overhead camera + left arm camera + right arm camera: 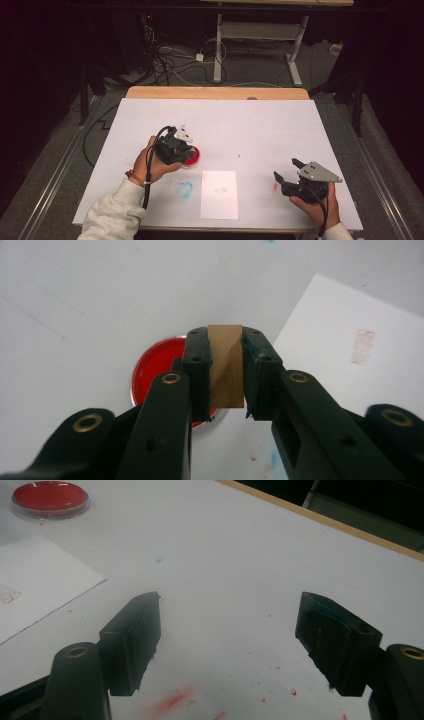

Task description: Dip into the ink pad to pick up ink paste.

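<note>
My left gripper [187, 153] is shut on a small upright wooden block [226, 365], pinched between both pads. Right under and behind the block sits a round red ink dish [155, 371], left of the table's middle [195, 157]. A white sheet of paper [219, 194] lies at the front centre and carries a faint red rectangular print [363, 346]. At the front right, my right gripper [286, 169] is open with nothing between its fingers [230, 605], low over the white table cover.
A blue smear [185, 189] lies left of the paper, and red smears and specks [172, 700] mark the cover under the right gripper. The table's wooden far edge [215, 92] runs along the back. Cables and a desk frame stand on the floor beyond.
</note>
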`<state>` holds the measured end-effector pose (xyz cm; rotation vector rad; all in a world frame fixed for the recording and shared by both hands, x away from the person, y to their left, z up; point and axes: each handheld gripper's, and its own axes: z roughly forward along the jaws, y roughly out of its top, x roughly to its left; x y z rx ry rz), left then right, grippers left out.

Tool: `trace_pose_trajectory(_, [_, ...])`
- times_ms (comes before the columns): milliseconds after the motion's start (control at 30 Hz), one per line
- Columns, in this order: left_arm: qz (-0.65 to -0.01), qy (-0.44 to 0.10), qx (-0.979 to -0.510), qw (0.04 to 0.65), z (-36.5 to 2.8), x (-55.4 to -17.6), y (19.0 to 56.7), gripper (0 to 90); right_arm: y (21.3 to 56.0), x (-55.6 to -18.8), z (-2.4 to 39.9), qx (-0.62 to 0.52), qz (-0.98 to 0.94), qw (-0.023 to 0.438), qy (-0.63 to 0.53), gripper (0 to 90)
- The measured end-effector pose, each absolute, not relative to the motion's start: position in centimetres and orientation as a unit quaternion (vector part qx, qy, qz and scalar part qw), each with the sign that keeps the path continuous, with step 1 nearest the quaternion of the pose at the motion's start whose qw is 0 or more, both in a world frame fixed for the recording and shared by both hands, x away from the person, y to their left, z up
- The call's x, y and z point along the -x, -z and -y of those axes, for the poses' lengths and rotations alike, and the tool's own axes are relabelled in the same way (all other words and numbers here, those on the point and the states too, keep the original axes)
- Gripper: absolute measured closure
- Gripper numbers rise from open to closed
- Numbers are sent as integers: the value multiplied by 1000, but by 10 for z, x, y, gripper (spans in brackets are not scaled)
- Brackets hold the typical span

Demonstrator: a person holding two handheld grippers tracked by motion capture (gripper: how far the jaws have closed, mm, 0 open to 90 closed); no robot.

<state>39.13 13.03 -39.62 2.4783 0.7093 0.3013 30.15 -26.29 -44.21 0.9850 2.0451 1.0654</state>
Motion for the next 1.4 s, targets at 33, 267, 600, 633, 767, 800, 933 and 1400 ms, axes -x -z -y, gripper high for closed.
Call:
trace_pose_trajectory(33, [-268,-110,-920,265,-131,-395,400,740,442,-302,263,-371,-776,312,-403,265])
trace_pose_trajectory(267, [-291,-92,-923,236,-133,-416,422,740,444,-302,262,-372,-779,310,-399,265])
trace_pose_trajectory(600, [-302,-70,-926,214,-129,-431,437,740,446,-302,263,-373,-781,308,-395,266])
trace_pose_trajectory(633, [-305,-67,-925,215,-129,-431,437,741,446,-302,263,-373,-781,309,-394,266])
trace_pose_trajectory(767, [-311,-67,-923,215,-129,-431,438,741,446,-302,262,-373,-782,308,-395,266])
trace_pose_trajectory(800, [-312,-70,-923,214,-128,-430,439,741,446,-302,262,-371,-782,308,-395,266])
trace_pose_trajectory(933, [-312,-79,-923,209,-126,-428,439,742,445,-301,261,-370,-783,308,-395,266])
trace_pose_trajectory(1400, [-327,-60,-916,226,-131,-431,442,741,445,-302,259,-367,-781,314,-396,274])
